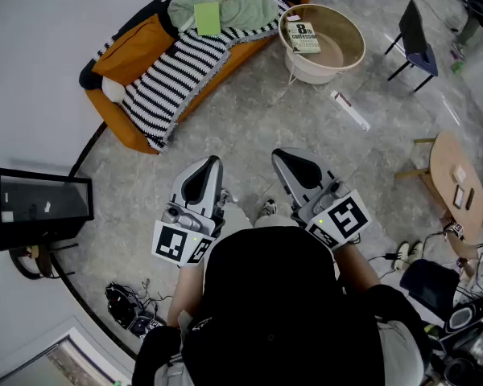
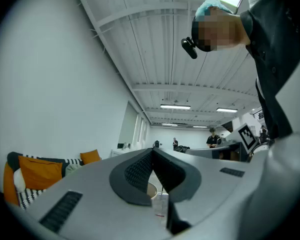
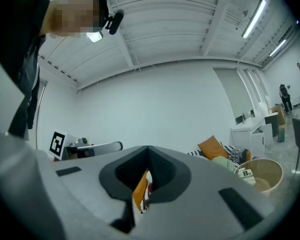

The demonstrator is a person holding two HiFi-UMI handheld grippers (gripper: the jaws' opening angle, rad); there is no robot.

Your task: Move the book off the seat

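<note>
A book with a pale cover [image 1: 303, 36] lies inside the round beige tub [image 1: 350, 26] on the floor beside the sofa; it also shows in the right gripper view as the book [image 3: 247, 175] in the tub [image 3: 270, 170]. The orange sofa [image 1: 125, 43] has a striped blanket, green cushions and a flat green item [image 1: 207, 18] on its seat. My left gripper [image 1: 215, 164] and right gripper [image 1: 280, 154] are held low and close to me, far from the sofa. Both are shut with nothing between the jaws, as the left gripper [image 2: 151, 152] and right gripper [image 3: 148, 149] show in their own views.
A long white box [image 1: 350, 109] lies on the grey floor past the tub. A black chair [image 1: 410, 34] stands at the far right, a round wooden table [image 1: 455, 185] at the right edge, and a black screen [image 1: 40, 203] at the left. Cables [image 1: 133, 308] lie near my feet.
</note>
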